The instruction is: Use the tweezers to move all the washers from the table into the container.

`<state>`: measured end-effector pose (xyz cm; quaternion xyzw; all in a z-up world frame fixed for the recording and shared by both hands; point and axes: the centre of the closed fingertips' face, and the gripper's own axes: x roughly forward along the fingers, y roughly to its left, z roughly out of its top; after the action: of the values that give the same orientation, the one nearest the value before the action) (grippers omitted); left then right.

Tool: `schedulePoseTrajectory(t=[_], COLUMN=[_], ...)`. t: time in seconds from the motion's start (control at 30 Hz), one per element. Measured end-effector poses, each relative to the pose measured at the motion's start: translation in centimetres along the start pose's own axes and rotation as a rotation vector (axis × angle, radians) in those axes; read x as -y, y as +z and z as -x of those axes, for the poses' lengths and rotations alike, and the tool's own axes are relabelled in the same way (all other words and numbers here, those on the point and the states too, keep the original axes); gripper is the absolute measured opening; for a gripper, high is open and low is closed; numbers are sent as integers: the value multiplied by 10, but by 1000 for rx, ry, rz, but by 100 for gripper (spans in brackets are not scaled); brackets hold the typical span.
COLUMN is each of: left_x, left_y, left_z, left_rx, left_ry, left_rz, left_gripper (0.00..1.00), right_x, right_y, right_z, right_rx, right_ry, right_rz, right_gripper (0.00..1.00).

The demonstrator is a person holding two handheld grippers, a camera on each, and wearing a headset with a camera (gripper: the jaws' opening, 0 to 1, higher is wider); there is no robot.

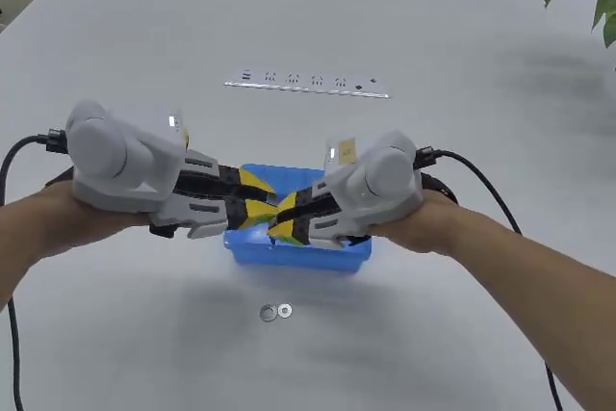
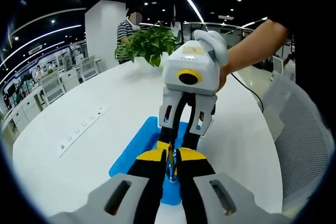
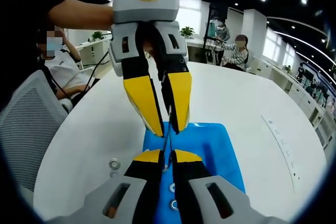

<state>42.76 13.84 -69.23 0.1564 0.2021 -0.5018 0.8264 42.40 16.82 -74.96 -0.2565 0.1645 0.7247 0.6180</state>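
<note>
Tweezers (image 3: 167, 148) shared over the container (image 1: 289, 255)
Left gripper (image 1: 262, 203) and right gripper (image 1: 281, 223) jaws both clamp them, likely regripping; two washers (image 1: 285, 311) lie at 6 o'clock

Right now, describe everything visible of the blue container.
The blue container is a shallow rectangular tray with rounded corners, smooth like plastic. It sits flat on the white table, its near wall toward the person. Above it the left gripper and right gripper meet, tongs closed on thin metal tweezers, hiding much of its inside in the head view. The right gripper view shows two washers on its floor. Two more washers lie on the table outside its near wall, apart from it.
</note>
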Motion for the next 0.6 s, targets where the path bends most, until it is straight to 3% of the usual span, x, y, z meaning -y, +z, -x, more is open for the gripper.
schedulePoseTrajectory(t=[0.6], left_x=[2], left_y=[3], left_z=[-2], left_rx=[-17], left_ry=[-14], left_rz=[-36], left_gripper=[6], right_x=[0], right_y=[-1], right_z=[4], right_rx=[-12], right_ry=[-11], right_rz=[7], right_gripper=[11])
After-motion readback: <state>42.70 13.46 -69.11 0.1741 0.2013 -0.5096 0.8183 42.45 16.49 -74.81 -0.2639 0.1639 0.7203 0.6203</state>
